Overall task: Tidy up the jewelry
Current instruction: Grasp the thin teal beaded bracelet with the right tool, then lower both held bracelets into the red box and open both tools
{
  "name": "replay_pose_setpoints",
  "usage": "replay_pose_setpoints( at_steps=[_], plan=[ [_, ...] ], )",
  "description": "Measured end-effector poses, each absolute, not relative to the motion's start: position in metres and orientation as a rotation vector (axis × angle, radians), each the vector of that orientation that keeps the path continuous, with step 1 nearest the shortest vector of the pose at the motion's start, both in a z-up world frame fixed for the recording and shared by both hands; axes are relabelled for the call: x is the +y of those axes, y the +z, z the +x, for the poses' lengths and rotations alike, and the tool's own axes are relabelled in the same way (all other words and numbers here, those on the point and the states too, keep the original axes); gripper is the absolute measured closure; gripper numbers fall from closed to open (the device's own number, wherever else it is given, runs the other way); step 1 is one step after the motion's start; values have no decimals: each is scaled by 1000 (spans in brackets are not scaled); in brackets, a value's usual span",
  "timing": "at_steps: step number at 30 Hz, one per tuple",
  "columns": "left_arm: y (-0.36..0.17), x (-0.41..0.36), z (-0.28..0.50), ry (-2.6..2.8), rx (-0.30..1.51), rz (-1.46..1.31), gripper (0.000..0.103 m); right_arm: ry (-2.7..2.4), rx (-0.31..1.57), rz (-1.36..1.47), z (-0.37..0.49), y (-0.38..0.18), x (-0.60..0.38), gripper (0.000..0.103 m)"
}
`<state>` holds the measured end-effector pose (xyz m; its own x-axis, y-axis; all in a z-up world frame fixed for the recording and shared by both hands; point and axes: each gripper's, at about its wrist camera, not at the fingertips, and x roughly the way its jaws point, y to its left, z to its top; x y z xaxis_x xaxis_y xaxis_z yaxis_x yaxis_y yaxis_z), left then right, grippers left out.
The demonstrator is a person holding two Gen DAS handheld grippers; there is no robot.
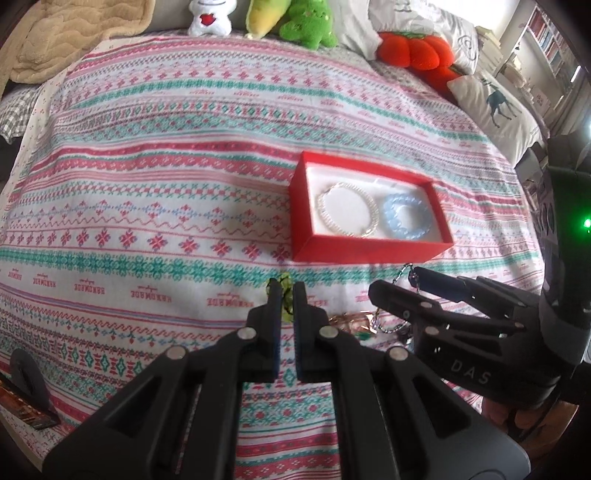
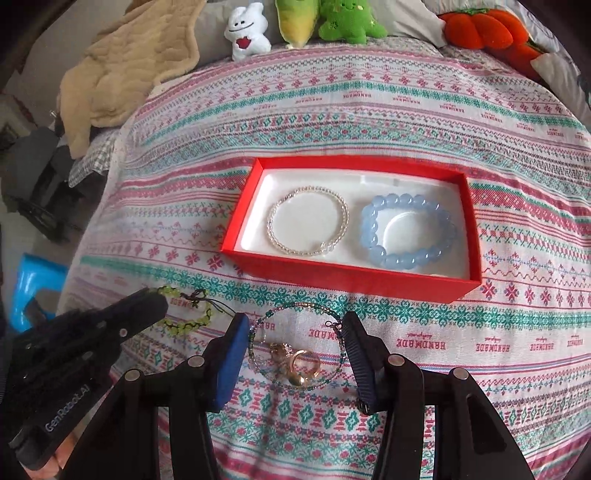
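A red box (image 1: 369, 251) (image 2: 351, 280) on the patterned bedspread holds a clear bead bracelet (image 1: 322, 206) (image 2: 271, 221) and a blue bead bracelet (image 1: 388, 218) (image 2: 369, 229). In front of the box, my left gripper (image 1: 286, 291) (image 2: 159, 299) is shut on a green bead bracelet (image 1: 285, 314) (image 2: 184, 321), whose far part trails onto the cloth. My right gripper (image 2: 295, 325) (image 1: 395, 280) has a thin teal bead hoop (image 2: 306, 305) (image 1: 393, 326) spanning its pads, pressed at both sides and lifted off the cloth. Gold rings (image 2: 301, 363) (image 1: 347, 320) show below the hoop; I cannot tell whether they hang from it.
Plush toys (image 2: 247, 33) (image 1: 306, 26) line the far edge of the bed. A beige blanket (image 2: 122, 74) lies at the back left and pillows (image 1: 495, 107) at the right. The bed's left edge drops to a floor with a blue object (image 2: 33, 291).
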<state>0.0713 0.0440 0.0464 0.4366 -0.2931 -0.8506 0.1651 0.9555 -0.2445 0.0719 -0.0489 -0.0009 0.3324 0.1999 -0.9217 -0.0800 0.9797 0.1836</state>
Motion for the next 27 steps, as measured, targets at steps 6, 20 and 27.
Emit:
replay_pose_setpoints(
  at_steps=[6,20,27],
  plan=[
    [60,35,71,-325,1038,-147,97,187,1171,120,72,20,-56,50],
    [96,3,85,-425,911,-209,97,122,1115,192,97,40,-99,50],
    [100,-18,101,-471,888,-252,97,101,1121,233,109,36,-121,50]
  ],
)
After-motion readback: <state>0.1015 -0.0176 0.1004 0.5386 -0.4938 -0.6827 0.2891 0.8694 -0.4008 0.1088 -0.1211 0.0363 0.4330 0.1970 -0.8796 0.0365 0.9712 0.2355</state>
